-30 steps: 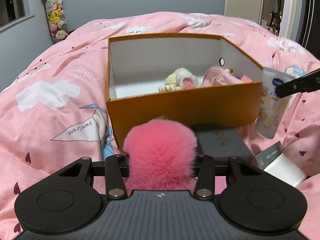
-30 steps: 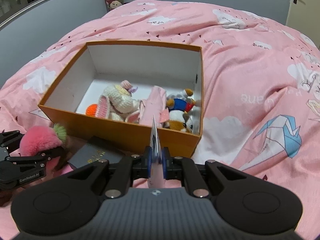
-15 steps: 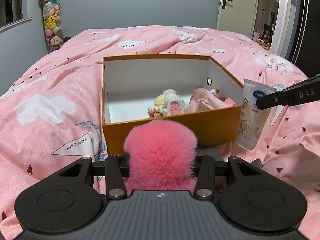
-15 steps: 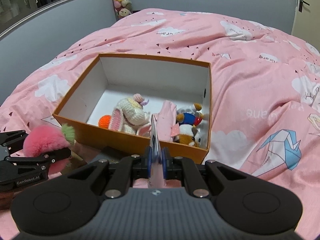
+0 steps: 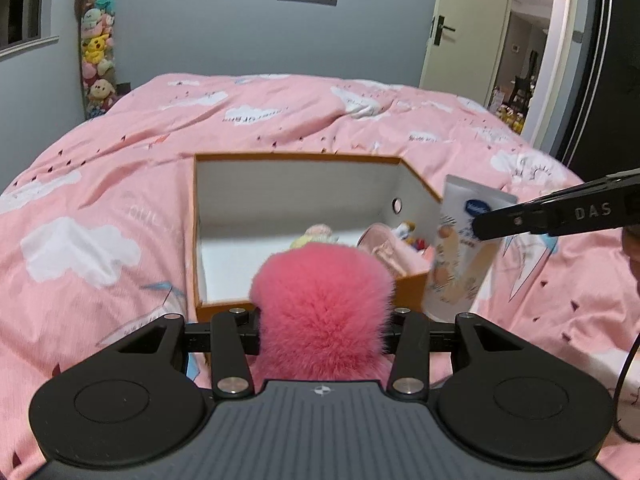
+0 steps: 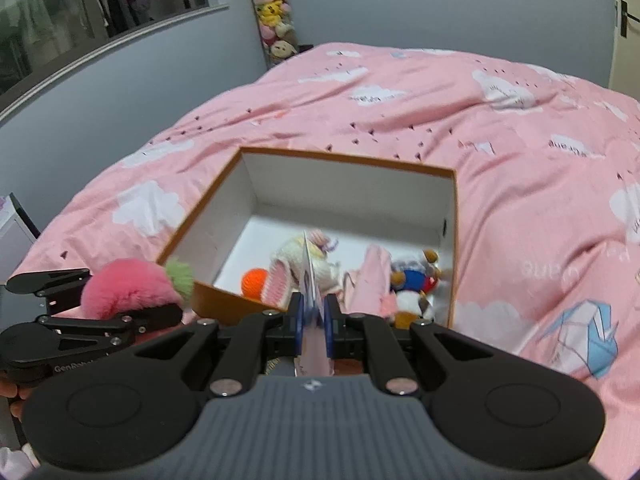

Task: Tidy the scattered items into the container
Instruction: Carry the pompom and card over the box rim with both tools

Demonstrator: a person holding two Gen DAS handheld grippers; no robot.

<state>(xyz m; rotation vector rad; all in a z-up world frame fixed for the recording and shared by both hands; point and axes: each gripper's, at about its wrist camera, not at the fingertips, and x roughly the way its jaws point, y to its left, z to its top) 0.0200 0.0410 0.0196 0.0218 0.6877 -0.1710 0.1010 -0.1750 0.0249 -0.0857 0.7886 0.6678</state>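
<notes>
Both loads have been raised above the orange cardboard box (image 6: 450,240): a fluffy pink pom-pom (image 5: 322,304) is clamped by the left gripper (image 5: 322,332), a white lotion tube (image 5: 460,256) by the right gripper (image 6: 314,316), ready for dropping.

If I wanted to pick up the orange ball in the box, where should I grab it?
Probably from straight above, pinching the orange ball across its round middle. It lies low in the box, with the crochet bunny close beside it, so coming sideways looks blocked.

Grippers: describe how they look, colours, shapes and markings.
Both are matte black plastic with a grey ribbed body, two round discs and silver screws. The right gripper has blue pads; its finger reads DAS in the left view. The left gripper reads GenRobot in the right view.
</notes>
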